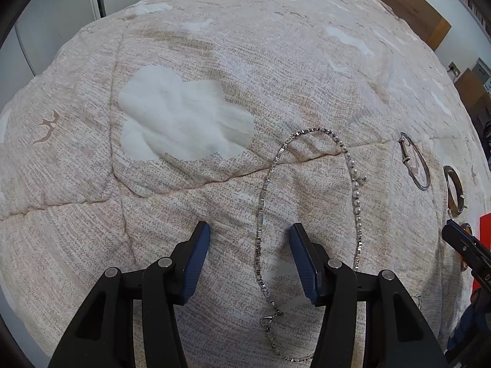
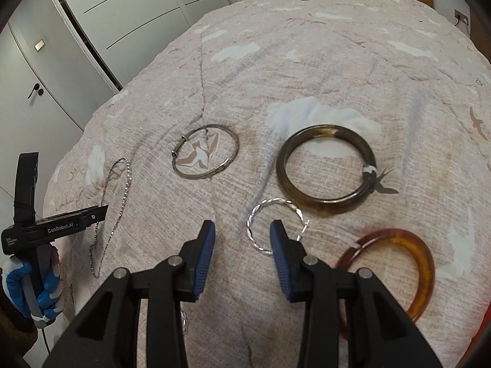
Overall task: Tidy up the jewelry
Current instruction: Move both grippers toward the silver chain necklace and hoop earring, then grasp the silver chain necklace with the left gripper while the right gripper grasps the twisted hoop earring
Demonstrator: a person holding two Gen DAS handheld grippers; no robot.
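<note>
A silver chain necklace (image 1: 260,214) lies in a long loop on the beige quilt (image 1: 184,199). My left gripper (image 1: 249,233) hovers open over it, with the chain's left strand between the fingers and untouched. In the right wrist view my right gripper (image 2: 243,230) is open just above a twisted silver hoop (image 2: 277,200); the hoop's left rim lies between the fingers. Beyond it rest a dark bangle (image 2: 280,165), a thin silver bangle (image 2: 234,136) and, at the right, an amber bangle (image 2: 426,254). The chain (image 2: 125,178) and the left gripper (image 2: 102,210), held by a gloved hand (image 2: 30,285), show at the left.
The quilt (image 2: 337,61) covers a bed with a wooden headboard (image 1: 399,0) at the far end. Grey wardrobe doors (image 2: 122,15) stand off the bed's left side. Something red (image 1: 485,224) sits at the right edge near the right gripper (image 1: 448,230).
</note>
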